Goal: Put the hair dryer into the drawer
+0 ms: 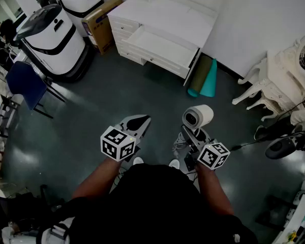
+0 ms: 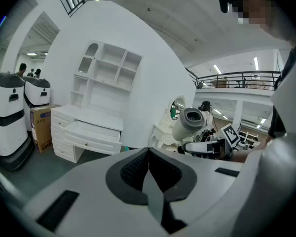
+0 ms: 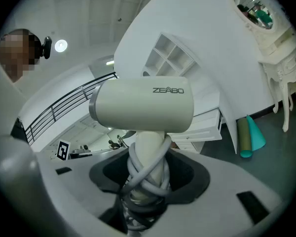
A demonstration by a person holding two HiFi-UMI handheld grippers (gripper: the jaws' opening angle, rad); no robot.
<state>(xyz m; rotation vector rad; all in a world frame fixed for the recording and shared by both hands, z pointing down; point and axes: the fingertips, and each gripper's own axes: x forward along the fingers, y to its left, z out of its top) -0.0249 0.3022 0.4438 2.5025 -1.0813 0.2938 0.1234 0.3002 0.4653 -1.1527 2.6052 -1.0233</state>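
Our left gripper [image 1: 141, 121] has its jaws clenched on nothing, the tips meeting. They point across the dark floor toward the white desk [image 1: 175, 14]. Well ahead of these jaws, the desk's drawer [image 2: 91, 131] stands pulled out, and we see nothing in it. To the right of the left jaws, our right gripper [image 1: 192, 136] grasps the hair dryer [image 1: 198, 117] by its handle. The grey cord [image 3: 138, 167] is wound round the handle between the jaws. The dryer's cream barrel sits above those jaws, lying crosswise to them. Ahead and to the right of the right jaws, two rolled mats [image 3: 250, 137], olive and teal, stand beside the desk's end
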